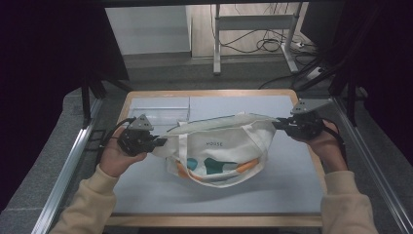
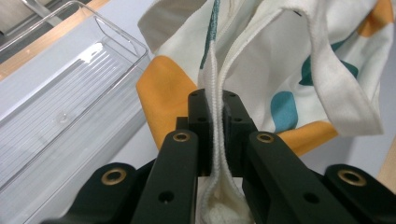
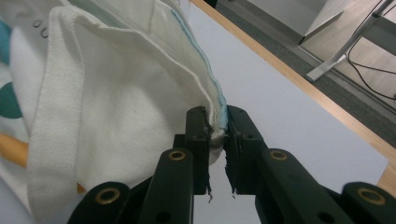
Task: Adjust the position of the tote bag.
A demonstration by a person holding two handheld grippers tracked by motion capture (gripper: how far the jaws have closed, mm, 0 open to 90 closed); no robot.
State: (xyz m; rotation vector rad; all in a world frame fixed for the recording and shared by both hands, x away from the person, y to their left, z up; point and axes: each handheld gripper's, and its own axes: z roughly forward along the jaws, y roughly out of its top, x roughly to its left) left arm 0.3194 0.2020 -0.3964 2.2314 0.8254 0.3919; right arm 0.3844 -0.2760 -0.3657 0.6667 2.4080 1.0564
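High view: tote bag [image 1: 221, 151] sits mid-counter, cream canvas w/ teal + orange shapes, small lettering on the front, handle loop drooping toward the near side. Top edge is stretched taut between both claws; lower part seems to rest on the counter [image 1: 160, 195] still, can't be sure.

Left claw [image 1: 160, 142] clamped on the bag's left end. Left gripper view: jaws pinched tight on a doubled white hem [image 2: 215, 107], fabric bunched below the pads. Right claw [image 1: 280, 124] clamped on the right end, a bit higher and farther back. Right gripper view: jaws closed on the rim corner w/ blue stitching [image 3: 218, 122].

Clear plastic tray [image 1: 158, 109] at back left of counter, just behind the bag, looks empty. Wood edging round the grey surface; floor, cables, desk legs beyond.

Step in hand, my read: bag picked up by its two top corners, being held spread, prob. to lift, move or lay flat. Which one, can't tell.

Next move needs: both grips kept firm, hands travelling together so tension stays even. Risks: the thin right-corner pinch slipping, the hanging handle snagging on the tray.
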